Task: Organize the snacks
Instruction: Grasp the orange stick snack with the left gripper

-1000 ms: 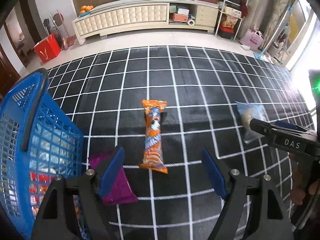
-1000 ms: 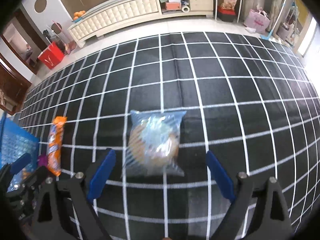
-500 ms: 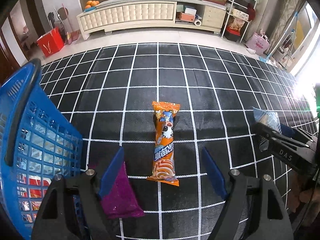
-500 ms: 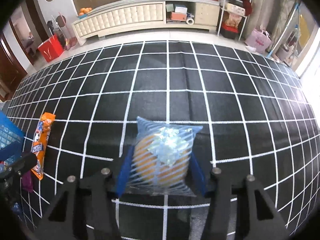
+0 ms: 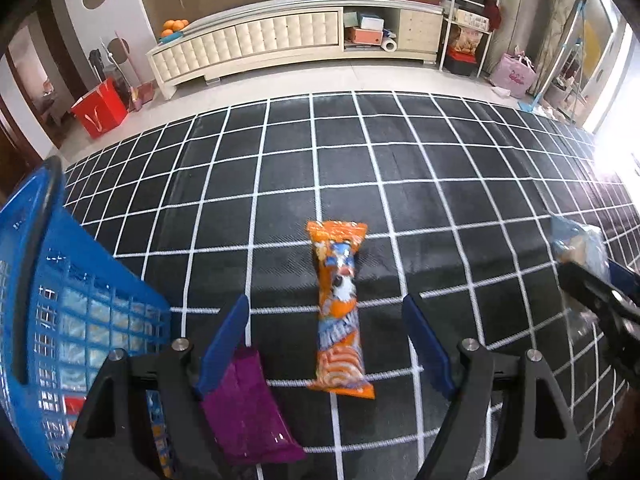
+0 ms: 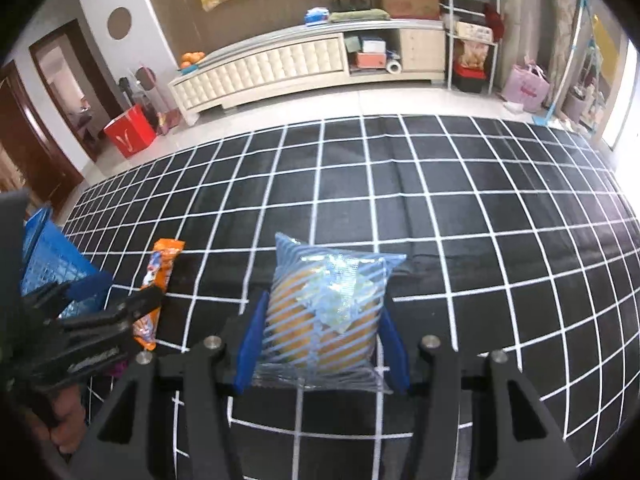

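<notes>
**Right gripper pinching a cake packet, left gripper spread above an orange snack**

Now your right gripper [image 6: 322, 334] has its two blue fingers [image 6: 251, 338] pressed against the sides of a clear, blue-striped packet [image 6: 326, 308] with a round golden cake inside. The squeeze across the packet's width looks firm enough to carry it. From these views you cannot tell for certain whether the packet has left the black grid mat [image 6: 460, 240].

Your left gripper [image 5: 326, 340] holds nothing. Its fingers are spread wide, one on each side of a long orange snack wrapper [image 5: 340, 312] that lies flat on the mat, pointing away from you. That straddling stance suggests it is lined up to close across the wrapper's narrow width, which would be the easier grip.

A purple packet [image 5: 248, 408] lies on the mat just beside the wrapper, partly hidden behind the left finger. A blue plastic basket [image 5: 76, 320] stands at the far left, likely where the snacks belong; packets show dimly through its mesh wall, too blurred to name.

Part of the basket is cut off by the frame edge. In the left view only a corner of the striped packet peeks out at the right edge. A hand [image 6: 66, 424] shows at the lower left of the right view, mostly hidden.
</notes>
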`<state>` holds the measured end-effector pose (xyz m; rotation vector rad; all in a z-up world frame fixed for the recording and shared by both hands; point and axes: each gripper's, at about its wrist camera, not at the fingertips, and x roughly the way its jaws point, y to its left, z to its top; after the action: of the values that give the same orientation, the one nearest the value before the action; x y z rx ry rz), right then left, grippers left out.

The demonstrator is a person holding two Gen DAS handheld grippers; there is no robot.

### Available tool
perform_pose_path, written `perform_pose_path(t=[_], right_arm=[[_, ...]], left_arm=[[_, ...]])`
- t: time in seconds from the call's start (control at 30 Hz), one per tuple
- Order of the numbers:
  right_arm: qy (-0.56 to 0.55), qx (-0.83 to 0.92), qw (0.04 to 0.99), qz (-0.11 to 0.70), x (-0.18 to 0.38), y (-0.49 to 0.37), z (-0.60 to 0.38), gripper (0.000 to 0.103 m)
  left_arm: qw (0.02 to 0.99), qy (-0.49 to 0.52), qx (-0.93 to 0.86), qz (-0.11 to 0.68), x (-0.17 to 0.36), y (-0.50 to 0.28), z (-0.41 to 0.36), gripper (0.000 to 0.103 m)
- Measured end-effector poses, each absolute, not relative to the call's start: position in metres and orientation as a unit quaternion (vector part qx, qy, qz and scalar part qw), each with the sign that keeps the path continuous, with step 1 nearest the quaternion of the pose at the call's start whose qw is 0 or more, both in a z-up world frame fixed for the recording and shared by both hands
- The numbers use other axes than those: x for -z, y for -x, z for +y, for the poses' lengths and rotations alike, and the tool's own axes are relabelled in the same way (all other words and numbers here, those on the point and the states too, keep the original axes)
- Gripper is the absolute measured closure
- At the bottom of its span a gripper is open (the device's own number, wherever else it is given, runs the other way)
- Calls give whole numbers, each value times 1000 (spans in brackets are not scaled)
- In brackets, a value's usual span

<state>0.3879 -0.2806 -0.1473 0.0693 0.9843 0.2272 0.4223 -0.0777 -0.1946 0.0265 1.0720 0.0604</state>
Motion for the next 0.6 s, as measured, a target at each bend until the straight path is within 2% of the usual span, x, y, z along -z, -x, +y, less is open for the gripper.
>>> perform_pose_path(t=[0.27, 0.43, 0.53, 0.6], right_arm=[[-34, -115, 871, 477, 156, -390, -281, 45], [-22, -116, 872, 475, 156, -388, -277, 45], [-19, -116, 872, 474, 155, -386, -274, 45], [-20, -117, 872, 476, 155, -386, -271, 45]], left_arm=[[852, -6, -44, 521, 212, -437, -71, 27], [842, 11, -33, 538, 217, -431, -71, 55], [844, 7, -26, 536, 215, -426, -75, 80], [844, 5, -27, 536, 215, -424, -75, 84]])
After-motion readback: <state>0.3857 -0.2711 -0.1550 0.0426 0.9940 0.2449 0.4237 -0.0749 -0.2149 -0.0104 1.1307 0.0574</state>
